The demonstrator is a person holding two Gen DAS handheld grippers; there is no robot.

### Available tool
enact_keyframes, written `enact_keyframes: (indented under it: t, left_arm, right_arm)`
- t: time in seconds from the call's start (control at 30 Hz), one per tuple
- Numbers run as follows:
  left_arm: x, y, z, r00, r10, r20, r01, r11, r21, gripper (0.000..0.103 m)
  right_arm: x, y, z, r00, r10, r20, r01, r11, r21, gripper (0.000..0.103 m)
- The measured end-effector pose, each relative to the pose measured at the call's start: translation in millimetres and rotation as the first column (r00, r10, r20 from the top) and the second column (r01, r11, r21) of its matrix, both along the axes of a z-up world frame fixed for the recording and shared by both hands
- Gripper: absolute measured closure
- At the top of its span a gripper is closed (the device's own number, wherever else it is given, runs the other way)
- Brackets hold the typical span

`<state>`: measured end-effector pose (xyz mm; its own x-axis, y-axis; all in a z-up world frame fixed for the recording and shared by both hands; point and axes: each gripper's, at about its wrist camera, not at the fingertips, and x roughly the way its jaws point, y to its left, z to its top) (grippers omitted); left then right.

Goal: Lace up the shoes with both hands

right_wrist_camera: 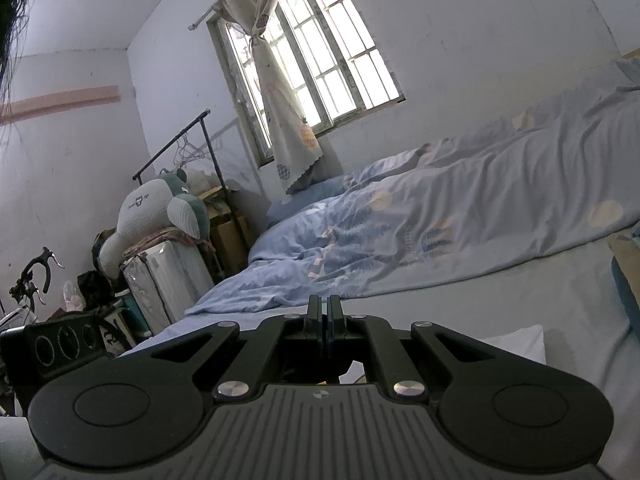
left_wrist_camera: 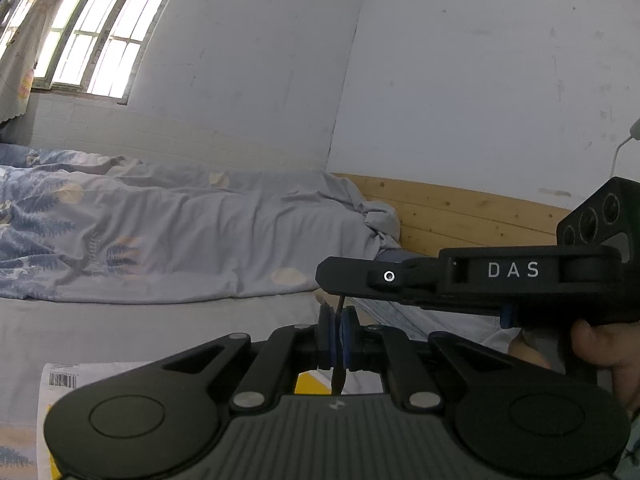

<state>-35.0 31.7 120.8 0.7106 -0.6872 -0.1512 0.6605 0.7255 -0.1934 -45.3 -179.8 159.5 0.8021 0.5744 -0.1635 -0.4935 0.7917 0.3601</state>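
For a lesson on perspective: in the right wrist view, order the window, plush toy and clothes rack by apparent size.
1. window
2. plush toy and clothes rack: similar extent, unsure.

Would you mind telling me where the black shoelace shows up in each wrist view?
Left wrist: the shoelace runs vertically, pinched in the left gripper, bottom centre.
Right wrist: no lace visible; the right gripper looks closed.
Shared landmark: the barred window.

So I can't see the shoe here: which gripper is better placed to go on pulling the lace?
Probably left. The left gripper is shut on the lace; the right gripper is shut with nothing visible between its fingers.
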Motion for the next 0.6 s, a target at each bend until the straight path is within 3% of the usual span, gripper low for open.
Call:
enact_keyframes:
  t: [0.47, 0.57, 0.6]
  left_arm:
    - [-3.1, 0.5, -0.1, 1.000, 0.004, 0.023, -0.004, 1.000, 0.010, 0.103]
    - [-3.1, 3.0, 1.9, 1.000, 0.003, 0.018, -0.003, 1.000, -0.008, 0.103]
    - [-2.6, 4.2, 2.5, 1.000, 0.004, 0.015, -0.004, 1.000, -0.015, 0.103]
  right_arm:
    - [0.4, -0.9, -1.7, 1.000, -0.001, -0.008, 0.001, 1.000, 0.001, 0.100]
    - [0.8, -0.1, -2.1, 1.000, -0.012, -0.011, 0.012, 1.000, -0.011, 0.093]
    - [0.6, -0.9, -2.0, 1.000, -0.021, -0.009, 0.021, 1.000, -0.006, 0.084]
